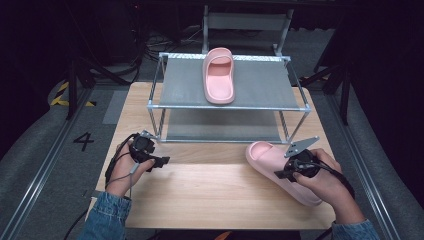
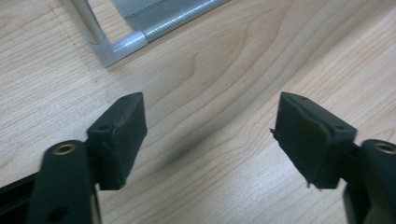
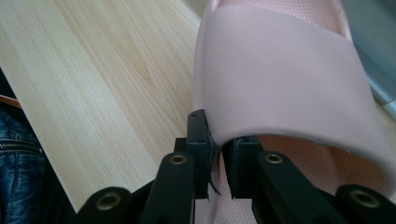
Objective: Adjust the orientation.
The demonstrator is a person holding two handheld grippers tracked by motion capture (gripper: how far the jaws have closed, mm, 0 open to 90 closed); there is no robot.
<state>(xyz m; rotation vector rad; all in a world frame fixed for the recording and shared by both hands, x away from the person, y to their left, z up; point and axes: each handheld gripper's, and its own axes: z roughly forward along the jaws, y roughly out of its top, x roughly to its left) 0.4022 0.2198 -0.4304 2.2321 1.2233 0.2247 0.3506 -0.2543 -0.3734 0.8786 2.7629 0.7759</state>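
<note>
Nearest the camera in the right gripper view, my right hand-held gripper (image 3: 215, 154) is clamped on the near edge of the strap of a pink slipper (image 3: 285, 84), one pad outside the band and one under it. From the high view this slipper (image 1: 280, 170) lies on the right side of the bench (image 1: 200, 190), toe pointing toward the rack (image 1: 227, 106), with my right hand-held gripper (image 1: 286, 172) over its heel half. A matching second slipper (image 1: 219, 75) lies on the rack's top shelf, toe toward me.

My left hand-held gripper (image 2: 208, 140) hangs over bare wood near the rack's front left corner post (image 2: 100, 42), jaws spread wide with nothing between them; from above, the left hand-held gripper (image 1: 161, 161) sits well apart from either slipper.

Risks, as I judge them: the grip takes only a thin margin of soft strap, so the band may fold or slide out once the slipper's weight hangs from it. Held off-centre, the sole may swing and strike the rack's front rail on the way up. Setting it too close could also nudge the second slipper.
</note>
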